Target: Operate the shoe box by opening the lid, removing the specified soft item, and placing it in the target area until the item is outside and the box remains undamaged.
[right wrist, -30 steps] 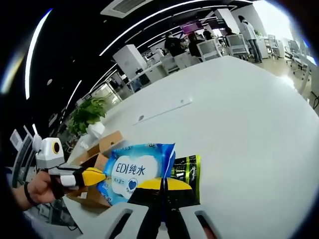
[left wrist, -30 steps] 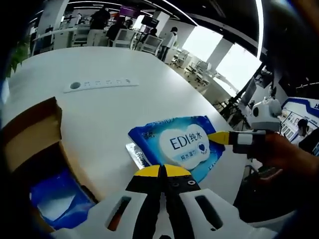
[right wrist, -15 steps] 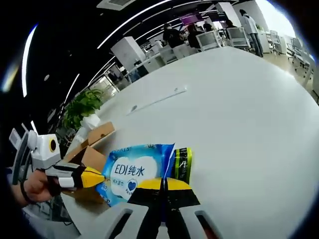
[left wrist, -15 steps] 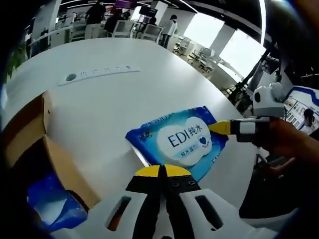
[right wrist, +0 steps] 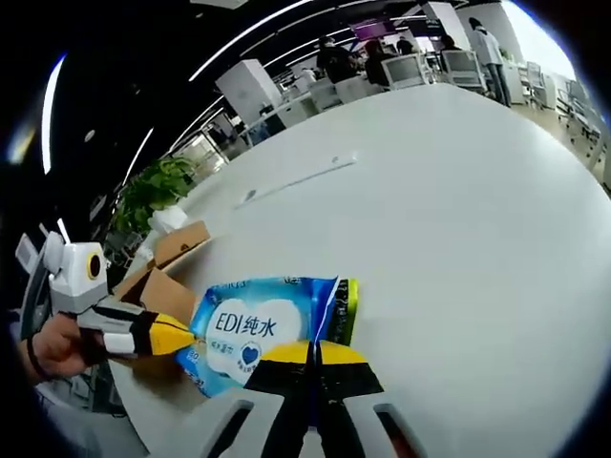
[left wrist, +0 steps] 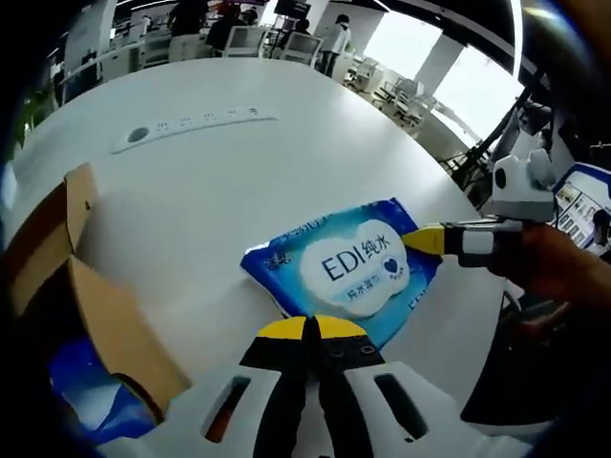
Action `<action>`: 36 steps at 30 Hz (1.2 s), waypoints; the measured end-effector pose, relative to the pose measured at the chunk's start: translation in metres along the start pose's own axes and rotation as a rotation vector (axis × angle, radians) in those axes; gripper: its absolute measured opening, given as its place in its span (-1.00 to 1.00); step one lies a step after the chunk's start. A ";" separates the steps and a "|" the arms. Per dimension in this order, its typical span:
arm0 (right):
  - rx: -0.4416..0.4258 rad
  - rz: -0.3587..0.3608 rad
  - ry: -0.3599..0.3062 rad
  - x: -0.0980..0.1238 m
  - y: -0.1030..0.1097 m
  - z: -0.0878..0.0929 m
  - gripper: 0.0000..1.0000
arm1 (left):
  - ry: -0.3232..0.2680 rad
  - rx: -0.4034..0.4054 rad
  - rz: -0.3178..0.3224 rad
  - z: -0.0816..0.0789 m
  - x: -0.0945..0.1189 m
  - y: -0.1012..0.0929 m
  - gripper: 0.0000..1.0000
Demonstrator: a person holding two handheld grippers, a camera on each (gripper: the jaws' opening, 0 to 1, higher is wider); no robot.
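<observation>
Left gripper view, left to right: brown cardboard shoe box (left wrist: pixel 91 320) at the near left, flaps up, matte corrugated walls; inside it a glossy blue soft pack (left wrist: pixel 91 420), crinkled; round white table (left wrist: pixel 239 181) smooth and glossy, with a long flat white power strip (left wrist: pixel 191 132) on its far side; the wet wipes pack (left wrist: pixel 348 277) is out of the box, lying on the table right of it, a flat soft pouch in shiny blue film with a white cloud-shaped label reading EDI; left gripper (left wrist: pixel 310 334) at the bottom centre, black jaws with yellow tips pressed together at the pack's near edge, looks pinched on the film; right gripper (left wrist: pixel 430 239) comes in from the right, yellow tip touching the pack's right edge, white and black body held in a hand (left wrist: pixel 558 277).

Right gripper view, left to right: left gripper (right wrist: pixel 181 336) enters at left, yellow tip at the pack's left edge, held in a hand (right wrist: pixel 52 348); shoe box (right wrist: pixel 167 262) behind it, brown flaps open; potted green plant (right wrist: pixel 153 191) far left past the table edge; wet wipes pack (right wrist: pixel 263 324) near centre, a yellow-green and black strip of its other face showing on the right edge; right gripper (right wrist: pixel 313 358) at the bottom, yellow-tipped jaws closed with no gap on the pack's near edge; white table (right wrist: pixel 458 219) stretches right and far; desks, chairs and people (right wrist: pixel 482 48) in the far background.
</observation>
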State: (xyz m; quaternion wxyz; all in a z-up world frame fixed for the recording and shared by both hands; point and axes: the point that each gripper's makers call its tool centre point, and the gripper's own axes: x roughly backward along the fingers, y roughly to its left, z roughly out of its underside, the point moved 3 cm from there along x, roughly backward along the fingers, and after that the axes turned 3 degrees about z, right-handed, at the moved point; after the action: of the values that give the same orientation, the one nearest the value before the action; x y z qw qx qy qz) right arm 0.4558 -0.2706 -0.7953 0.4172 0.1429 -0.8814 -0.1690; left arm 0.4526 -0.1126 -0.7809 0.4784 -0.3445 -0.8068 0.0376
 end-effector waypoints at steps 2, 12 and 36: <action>0.004 0.005 0.013 -0.002 -0.001 0.002 -1.00 | -0.002 0.001 0.000 -0.001 -0.001 0.001 -1.00; -0.020 0.046 0.009 -0.001 -0.003 0.002 -1.00 | -0.007 0.042 -0.012 -0.001 0.003 0.003 -0.97; -0.070 0.157 -0.093 0.046 0.019 0.016 -0.83 | -0.146 0.116 0.119 0.009 0.066 0.003 -0.86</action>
State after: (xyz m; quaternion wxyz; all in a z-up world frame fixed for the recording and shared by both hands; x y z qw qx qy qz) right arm 0.4128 -0.2685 -0.7648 0.3926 0.0508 -0.9018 -0.1732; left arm 0.4267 -0.0689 -0.7380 0.4344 -0.3600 -0.8142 0.1373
